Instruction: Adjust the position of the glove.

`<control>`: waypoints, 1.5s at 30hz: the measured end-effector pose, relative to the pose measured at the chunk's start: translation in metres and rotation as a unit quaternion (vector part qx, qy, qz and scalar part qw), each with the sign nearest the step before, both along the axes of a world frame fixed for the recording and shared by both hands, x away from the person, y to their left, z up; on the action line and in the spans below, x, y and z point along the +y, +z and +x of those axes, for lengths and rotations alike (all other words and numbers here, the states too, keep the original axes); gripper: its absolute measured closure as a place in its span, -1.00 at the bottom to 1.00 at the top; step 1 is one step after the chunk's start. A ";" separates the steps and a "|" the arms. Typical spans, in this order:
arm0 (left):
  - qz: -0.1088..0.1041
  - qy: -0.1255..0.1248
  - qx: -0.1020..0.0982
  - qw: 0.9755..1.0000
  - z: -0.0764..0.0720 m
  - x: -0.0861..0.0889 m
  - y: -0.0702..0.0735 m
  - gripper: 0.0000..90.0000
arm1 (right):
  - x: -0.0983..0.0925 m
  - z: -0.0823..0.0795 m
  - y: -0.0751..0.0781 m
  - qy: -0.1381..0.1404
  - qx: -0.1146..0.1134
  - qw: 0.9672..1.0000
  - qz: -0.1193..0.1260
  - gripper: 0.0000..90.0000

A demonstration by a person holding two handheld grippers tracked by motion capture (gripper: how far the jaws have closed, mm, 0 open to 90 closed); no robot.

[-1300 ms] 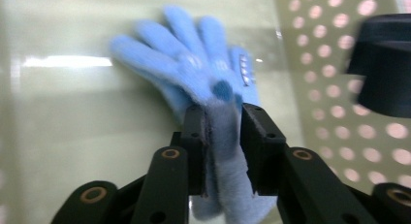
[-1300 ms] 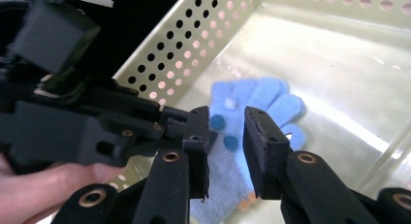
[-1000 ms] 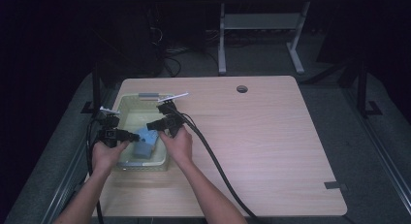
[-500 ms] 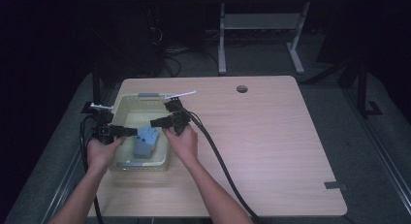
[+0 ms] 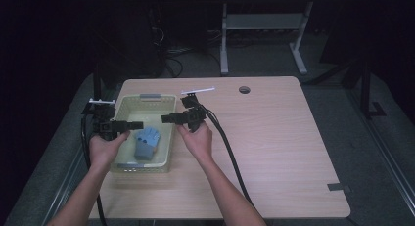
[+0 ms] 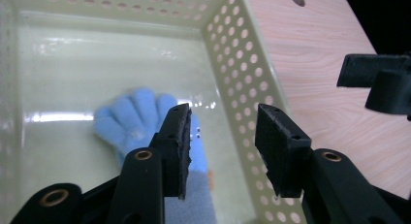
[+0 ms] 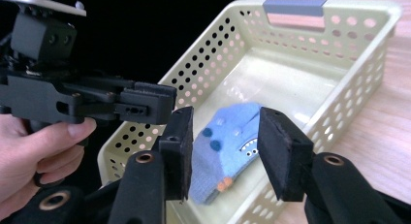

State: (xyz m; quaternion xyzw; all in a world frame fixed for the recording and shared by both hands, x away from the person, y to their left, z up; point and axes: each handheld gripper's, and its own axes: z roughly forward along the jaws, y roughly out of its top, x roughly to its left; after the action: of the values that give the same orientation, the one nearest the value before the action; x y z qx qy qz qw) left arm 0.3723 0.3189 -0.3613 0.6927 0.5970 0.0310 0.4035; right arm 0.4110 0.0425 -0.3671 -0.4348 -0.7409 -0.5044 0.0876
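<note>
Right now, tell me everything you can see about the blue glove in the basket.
The blue glove is a small knitted one, light blue at the fingers, with a greyer blue cuff. It has darker blue dots, a cartoon face with little eyes and a row of teeth, and small orange marks near the cuff. It looks soft and woolly. It lies flat and limp on the floor of the pale yellow perforated basket, toward the end nearer the person. Neither tool touches it, and nothing else lies on it.

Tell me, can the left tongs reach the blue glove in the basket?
Probably yes. The left tongs hang open above the glove, the basket has no lid, and nothing lies between them.
</note>
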 end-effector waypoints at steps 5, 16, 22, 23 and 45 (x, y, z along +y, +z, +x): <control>-0.009 -0.005 -0.010 1.000 0.000 -0.006 0.004 0.10 | -0.013 0.002 0.005 -0.003 -0.008 1.000 0.008 0.16; -0.028 -0.020 -0.028 0.999 0.000 -0.017 0.015 0.00 | -0.030 0.002 0.010 -0.007 -0.013 1.000 0.011 0.08; -0.032 -0.028 -0.036 0.998 0.000 -0.024 0.019 -0.04 | -0.039 0.003 0.009 -0.008 -0.013 1.000 0.016 0.05; -0.033 -0.029 -0.037 0.998 0.000 -0.025 0.019 -0.05 | -0.040 0.003 0.009 -0.010 -0.009 1.000 0.017 0.04; -0.042 -0.061 -0.051 0.996 0.000 -0.057 0.025 -0.21 | -0.084 0.001 0.008 -0.035 -0.010 0.999 0.021 -0.10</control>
State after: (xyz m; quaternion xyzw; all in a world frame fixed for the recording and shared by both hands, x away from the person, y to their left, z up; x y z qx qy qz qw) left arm 0.3719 0.2617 -0.3365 0.7082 0.5327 0.0167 0.4631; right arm 0.4115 -0.0414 -0.3591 -0.4537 -0.7153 -0.5267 0.0714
